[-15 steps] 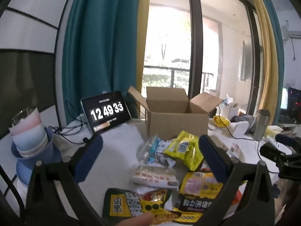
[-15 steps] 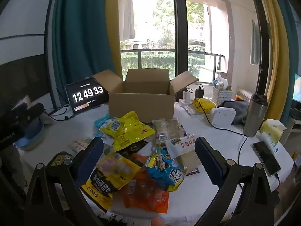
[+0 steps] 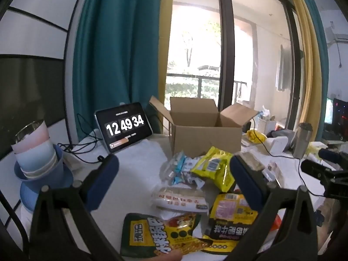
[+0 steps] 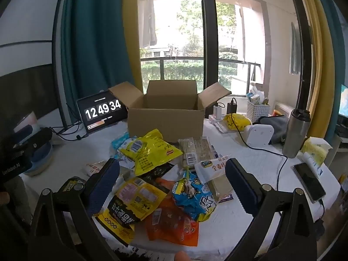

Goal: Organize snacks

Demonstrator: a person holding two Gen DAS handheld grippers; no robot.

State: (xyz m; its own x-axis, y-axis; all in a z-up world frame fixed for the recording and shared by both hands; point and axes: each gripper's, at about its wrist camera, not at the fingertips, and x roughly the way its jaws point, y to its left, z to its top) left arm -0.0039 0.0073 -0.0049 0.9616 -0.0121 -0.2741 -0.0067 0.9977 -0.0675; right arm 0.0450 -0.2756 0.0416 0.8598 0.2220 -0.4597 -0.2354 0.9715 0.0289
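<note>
Since half a second ago almost nothing has moved: both the left claw [image 3: 174, 182] and right claw [image 4: 171, 182] hover wide apart and empty above the heap of bright foil snack packets [image 4: 152, 174], so the open brown cardboard box [image 4: 166, 117] on the white counter [image 4: 250, 163] is likely unfilled, sorting not yet begun.

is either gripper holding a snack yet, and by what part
No, nothing is held. The left gripper and right gripper are both open above the snack pile, with no packet between their fingers.

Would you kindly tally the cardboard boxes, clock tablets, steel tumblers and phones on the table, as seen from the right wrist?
Cardboard box: 1
Clock tablet: 1
Steel tumbler: 1
Phone: 1
Total: 4
</note>
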